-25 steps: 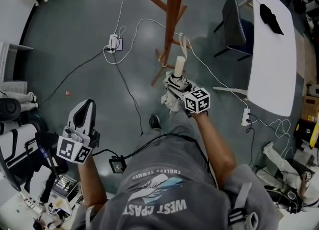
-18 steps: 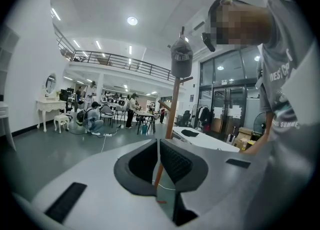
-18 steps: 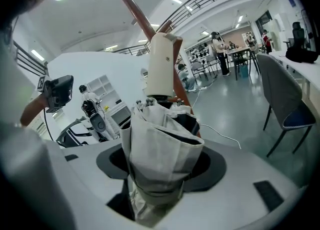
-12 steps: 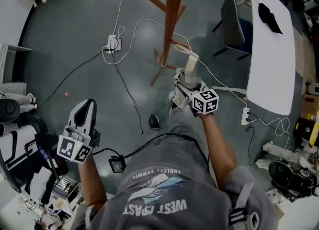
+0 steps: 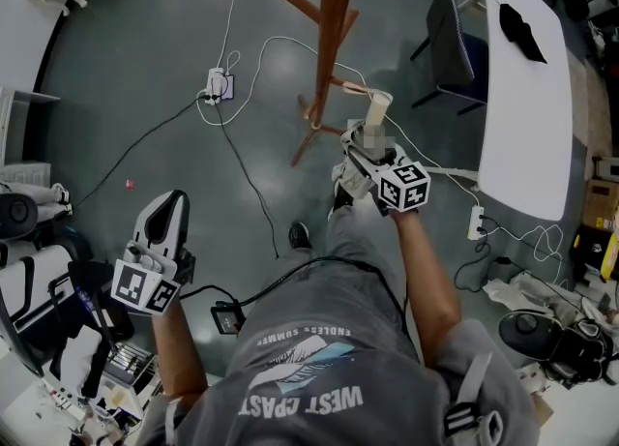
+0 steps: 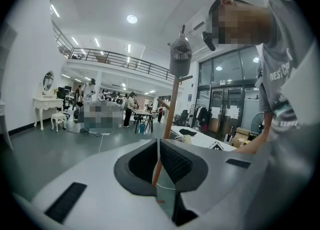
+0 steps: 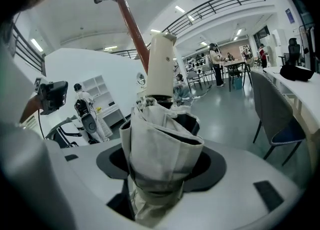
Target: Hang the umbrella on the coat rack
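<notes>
The wooden coat rack (image 5: 329, 38) stands on the grey floor ahead of me; in the left gripper view a dark cap (image 6: 180, 57) hangs at its top. My right gripper (image 5: 365, 147) is shut on the folded beige umbrella (image 5: 360, 165), whose cream handle (image 5: 378, 105) points up and away, just right of the rack's base. In the right gripper view the umbrella (image 7: 160, 144) fills the jaws, with the handle (image 7: 161, 67) beside the rack pole (image 7: 131, 24). My left gripper (image 5: 166, 204) hangs low at the left, shut and empty (image 6: 159, 146).
A white table (image 5: 522, 96) with a black item and a dark chair (image 5: 453, 43) stand to the right of the rack. A power strip (image 5: 221, 81) and cables cross the floor. Equipment and clutter crowd the left and lower right edges.
My right gripper has carried the umbrella rightward and farther away, from in front of the rack's base to its right side. The left gripper has stayed put.
</notes>
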